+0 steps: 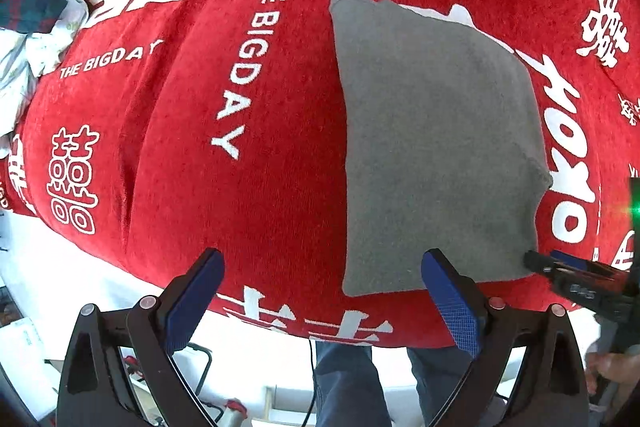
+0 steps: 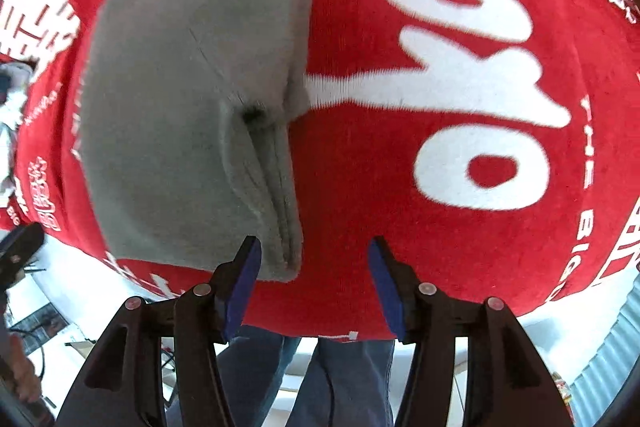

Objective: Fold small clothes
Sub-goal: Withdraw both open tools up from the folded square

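Grey knit fabric, a small garment folded into a rough rectangle [image 1: 436, 147], lay flat on a red plush cloth printed with white characters and the words THE BIGDAY [image 1: 248, 87], which covered the work surface. In the left wrist view the folded piece sat right of centre, its straight long edge running down toward the near border of the red cloth and its far right side stepping in at a small notch. In the right wrist view the same grey piece lay left of centre, and its near right edge showed several stacked layers with a dark hollow where the folds met.

The left gripper [image 1: 320, 291] hung above the near edge of the red cloth with its blue-padded jaws spread wide. One blue pad [image 1: 452, 303] stood over the grey garment's near corner, the other over bare red cloth, and nothing was pinched between them. The right gripper [image 2: 316, 279] also stood open, with only red cloth showing between its pads. Its left pad [image 2: 244, 279] sat just beside the garment's layered near corner; whether it touched the fabric could not be told. The right gripper's dark tip also showed at the right edge of the left wrist view, near the garment's lower right corner.

Beyond the near border of the cloth, a person's legs in blue jeans [image 1: 348, 383] stood on a pale floor. A pile of patterned and plaid clothes [image 1: 32, 27] lay at the far left of the red cloth.
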